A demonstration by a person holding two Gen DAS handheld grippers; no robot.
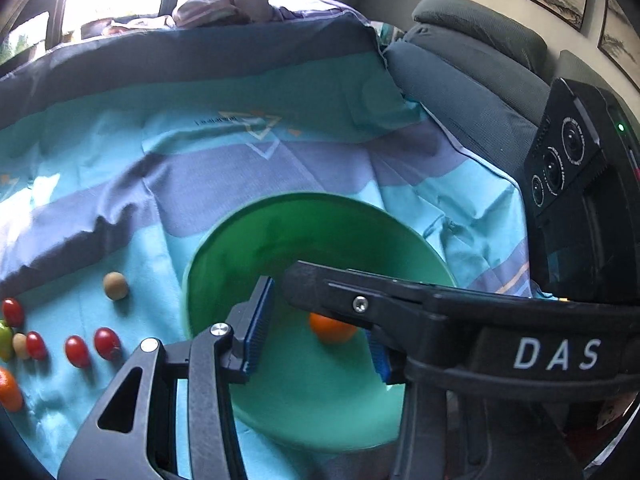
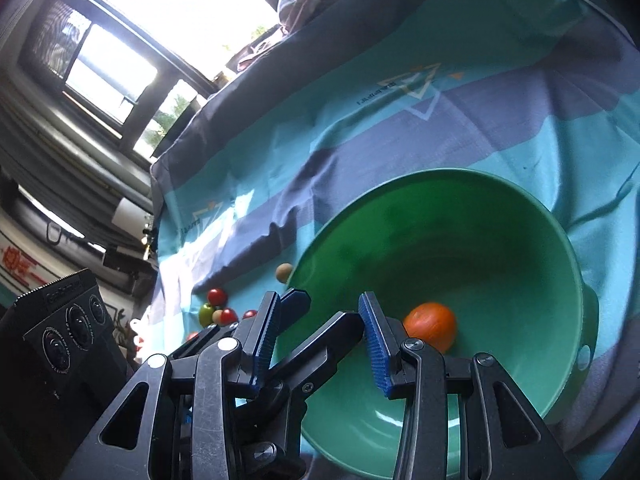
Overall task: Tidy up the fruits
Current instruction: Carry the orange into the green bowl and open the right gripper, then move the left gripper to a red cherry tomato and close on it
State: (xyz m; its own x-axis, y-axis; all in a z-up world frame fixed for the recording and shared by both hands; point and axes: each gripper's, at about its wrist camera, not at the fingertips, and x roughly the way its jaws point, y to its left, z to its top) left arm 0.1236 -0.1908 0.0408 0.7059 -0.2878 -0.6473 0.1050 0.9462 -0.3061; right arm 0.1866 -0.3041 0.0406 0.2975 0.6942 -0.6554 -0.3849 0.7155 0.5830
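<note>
**Left wrist view and right wrist view: two empty grippers over a green bowl holding one orange fruit**

Left wrist view, from left to right: a scatter of small fruits lies on a wrinkled cloth printed in turquoise and purple bands (image 1: 224, 184). At the far left edge sit an orange fruit (image 1: 9, 389), a green fruit (image 1: 5, 339) and a small tan ball, with four glossy red cherry tomatoes (image 1: 77, 351) in a loose row beside them. A round beige fruit (image 1: 115, 286) lies apart, just left of the bowl. The wide green plastic bowl (image 1: 320, 216) fills the centre. Inside it rests a single round orange fruit (image 1: 331, 327). The left gripper (image 1: 316, 338) hangs above the bowl, its blue ribbed pads apart with nothing between them; the orange fruit shows beyond the gap, low in the bowl. The other gripper's black finger crosses in front from the right. A grey cushioned seat stands past the cloth's right edge.

Right wrist view, from left to right: a bright window, then the same fruit cluster (image 2: 218, 310) small in the distance, then the right gripper (image 2: 320, 344), pads apart and empty, above the bowl's near left rim. The orange fruit sits just right of its right pad, inside the bowl.
</note>
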